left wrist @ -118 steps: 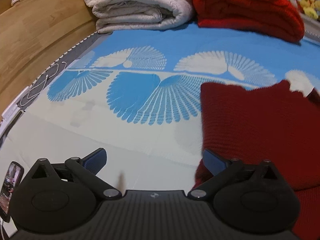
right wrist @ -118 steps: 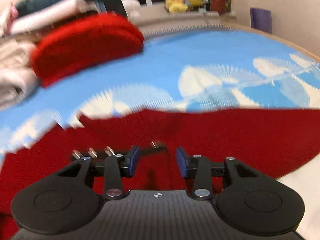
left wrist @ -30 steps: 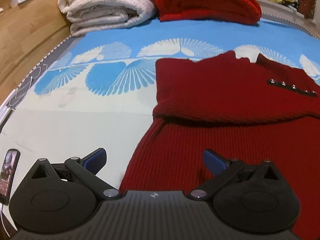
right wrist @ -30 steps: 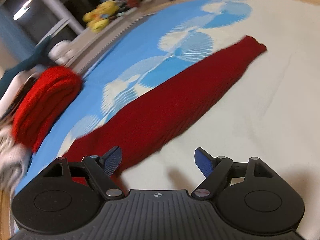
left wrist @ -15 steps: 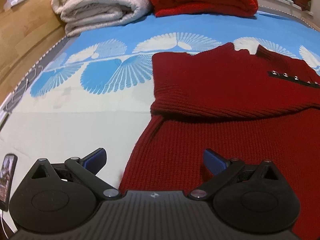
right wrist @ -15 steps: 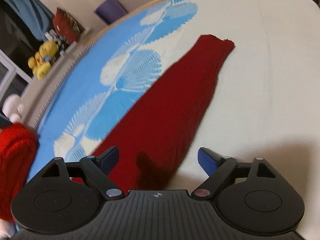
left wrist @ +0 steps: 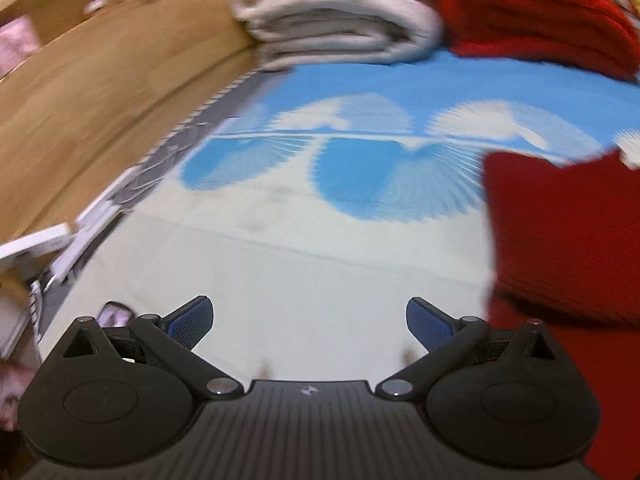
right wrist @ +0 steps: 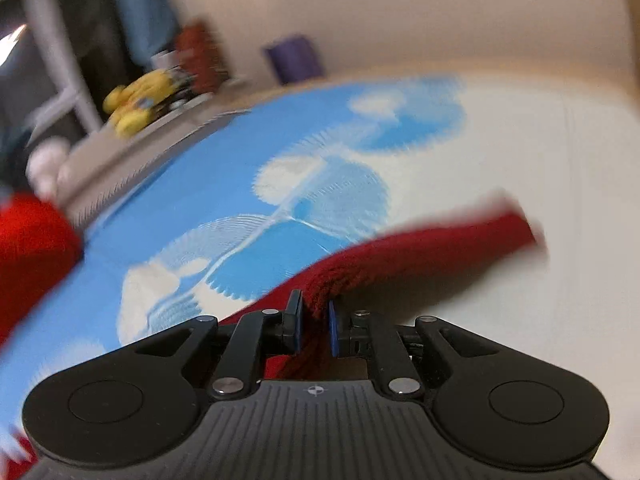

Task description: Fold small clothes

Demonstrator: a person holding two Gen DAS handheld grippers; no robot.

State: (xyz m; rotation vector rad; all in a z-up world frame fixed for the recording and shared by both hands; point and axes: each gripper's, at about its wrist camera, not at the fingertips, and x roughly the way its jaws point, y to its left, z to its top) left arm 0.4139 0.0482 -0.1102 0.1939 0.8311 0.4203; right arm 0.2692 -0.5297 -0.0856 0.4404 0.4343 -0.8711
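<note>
Sweater count: one dark red ribbed knit sweater point(left wrist: 568, 240) lying on the right of the blue-and-cream fan-print sheet point(left wrist: 320, 264), plus two folded piles at the far end, one cream blanket point(left wrist: 336, 12) and one bright red knit point(left wrist: 536, 16). Left gripper point(left wrist: 310, 322) is spread wide holding nothing, right gripper point(right wrist: 313, 326) is pinched onto the sweater's sleeve point(right wrist: 420, 252)

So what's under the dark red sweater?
The dark red sweater lies on the blue and cream bedspread, which shows all around it. Anything hidden directly beneath the sweater can't be seen.
</note>
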